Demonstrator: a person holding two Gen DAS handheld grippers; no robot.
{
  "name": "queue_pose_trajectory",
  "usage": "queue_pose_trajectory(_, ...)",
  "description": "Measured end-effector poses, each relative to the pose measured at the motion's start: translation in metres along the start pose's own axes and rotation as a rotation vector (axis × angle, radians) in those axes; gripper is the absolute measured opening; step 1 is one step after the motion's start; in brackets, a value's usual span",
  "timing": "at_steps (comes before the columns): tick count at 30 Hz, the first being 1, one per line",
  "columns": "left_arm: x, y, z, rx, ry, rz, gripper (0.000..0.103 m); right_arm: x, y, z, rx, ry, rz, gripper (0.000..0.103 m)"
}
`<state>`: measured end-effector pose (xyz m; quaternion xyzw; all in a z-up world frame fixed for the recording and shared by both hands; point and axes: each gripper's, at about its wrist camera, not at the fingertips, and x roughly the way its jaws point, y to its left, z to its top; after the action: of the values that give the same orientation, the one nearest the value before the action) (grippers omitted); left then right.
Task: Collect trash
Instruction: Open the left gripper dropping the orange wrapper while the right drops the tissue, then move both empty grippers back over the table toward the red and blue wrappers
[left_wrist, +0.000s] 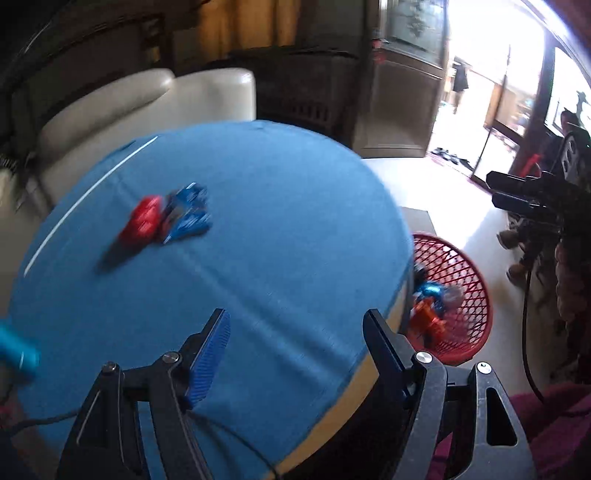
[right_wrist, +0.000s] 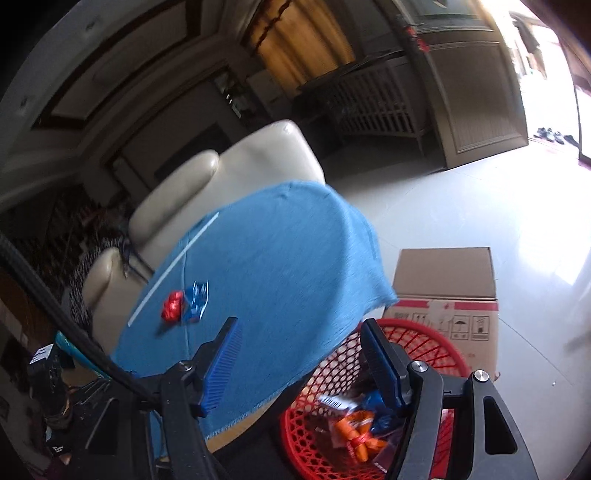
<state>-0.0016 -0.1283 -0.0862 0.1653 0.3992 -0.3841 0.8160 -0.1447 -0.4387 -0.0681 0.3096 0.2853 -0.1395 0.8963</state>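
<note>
Nearest, the left gripper (left_wrist: 295, 332) hovers over the round surface covered in blue cloth (left_wrist: 280, 229), its blue-padded jaws apart and empty. The right gripper (right_wrist: 301, 354), jaws also apart and empty, hangs above the red plastic mesh basket (right_wrist: 436, 343) on the floor beside the surface, probably placed there so trash can drop straight in; orange and blue wrappers (right_wrist: 356, 430) already lie inside. Farther across the cloth, a crumpled red wrapper (left_wrist: 142, 221) touches a crumpled blue wrapper (left_wrist: 188, 214), both uncollected. Beyond stands a cream leather armchair (left_wrist: 147, 107).
</note>
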Motion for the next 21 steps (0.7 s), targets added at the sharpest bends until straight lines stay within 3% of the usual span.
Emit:
queue_pose_trajectory(7,-0.028,0.01,0.005,-0.032,-0.067,0.084,0.075,0.005,0.024,-0.011,-0.036,-0.008,0.01,0.07)
queue_pose_trajectory(10,-0.038,0.009,0.013,-0.057,-0.109,0.098,0.075,-0.007,0.032,0.003,-0.06,-0.069,-0.002,0.07)
queue_pose_trajectory(14,-0.044,0.002,0.026,-0.064,-0.139,0.131,0.075,-0.046,0.052,0.06,-0.067,-0.287,0.045,0.07)
queue_pose_trajectory(16,-0.048,0.003,0.029,-0.078,-0.145,0.14,0.075,-0.067,0.062,0.099,-0.044,-0.43,0.018,0.07)
queue_pose_trajectory(18,-0.049,0.006,0.032,-0.093,-0.143,0.145,0.075,-0.077,0.061,0.13,0.042,-0.473,0.001,0.07)
queue_pose_trajectory(20,-0.051,0.01,0.033,-0.108,-0.14,0.157,0.075,-0.088,0.06,0.155,0.129,-0.493,0.064,0.07)
queue_pose_trajectory(21,-0.051,0.012,0.033,-0.112,-0.14,0.164,0.075,-0.097,0.067,0.158,0.113,-0.523,0.067,0.07)
